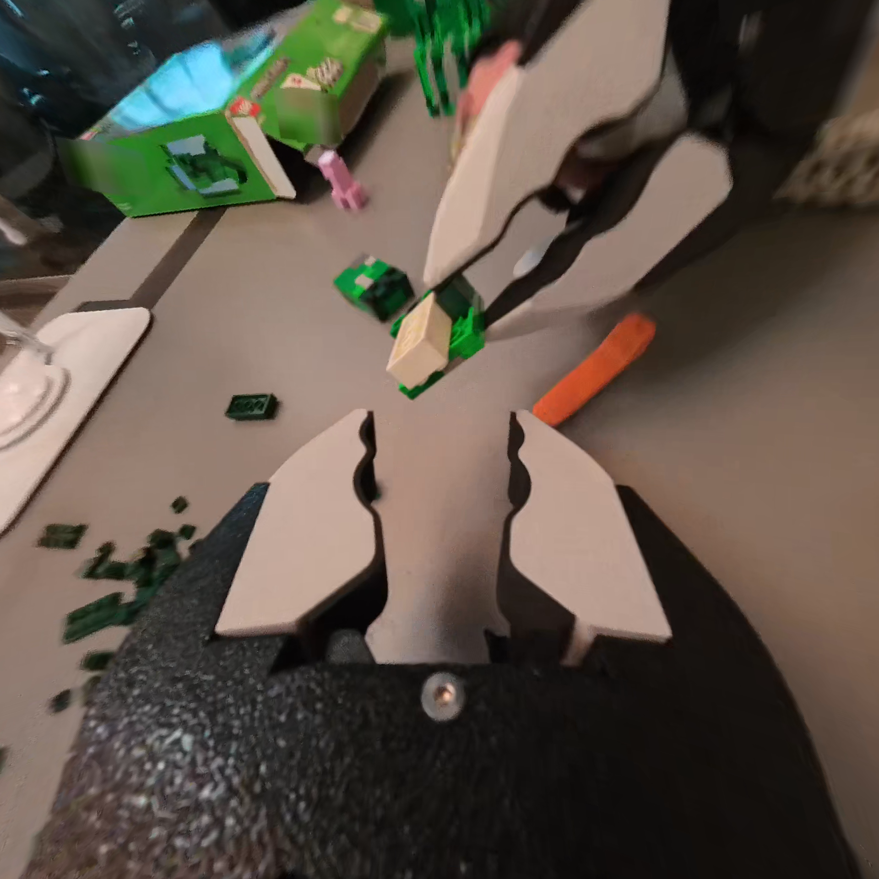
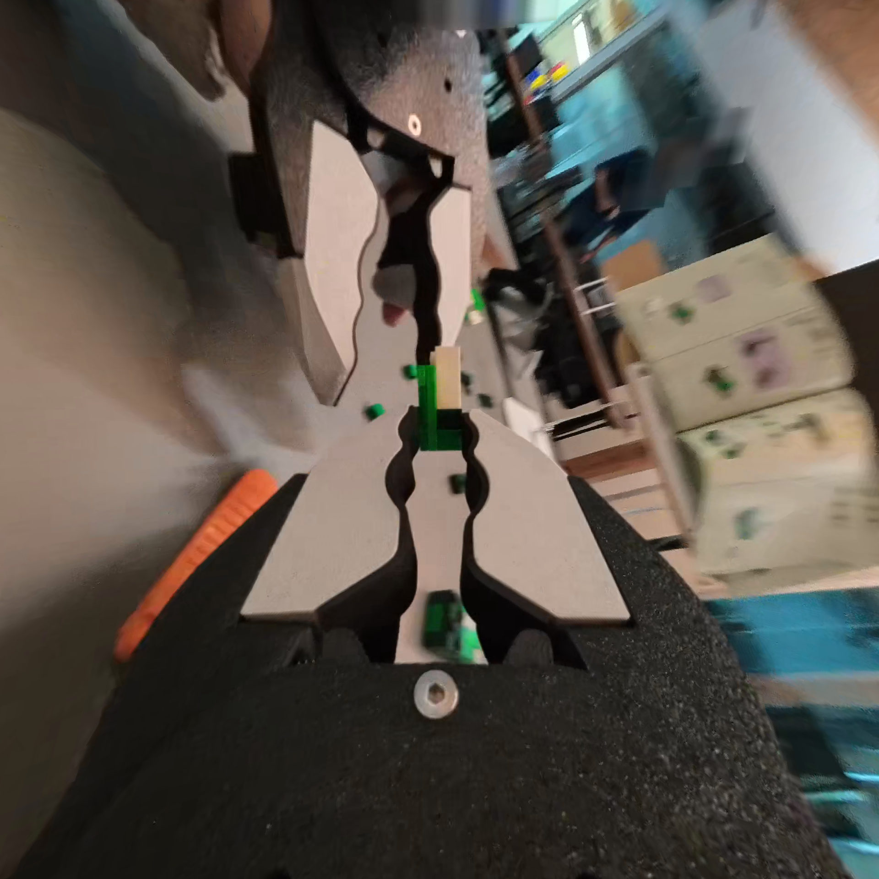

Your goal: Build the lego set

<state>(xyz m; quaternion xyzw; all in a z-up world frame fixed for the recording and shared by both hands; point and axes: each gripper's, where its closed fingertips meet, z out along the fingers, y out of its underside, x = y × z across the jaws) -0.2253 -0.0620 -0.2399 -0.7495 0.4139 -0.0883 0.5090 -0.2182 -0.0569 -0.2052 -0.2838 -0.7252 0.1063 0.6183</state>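
Right gripper [image 2: 440,418] clamping green-and-cream sub-assembly [image 1: 430,340] mid-table, apparently just lifting it. Left gripper [image 1: 441,418] hovering near, fingers apart, empty. Next: bringing dark green brick [image 1: 252,407], far left, onto it.

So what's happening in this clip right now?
A person is building a brick set with two handheld grippers on a grey table. The right gripper is clamped on a small green-and-cream brick assembly, held out toward the left gripper, which is open and empty just short of it. A small green brick cube, an orange brick separator tool and loose dark green bricks lie around.
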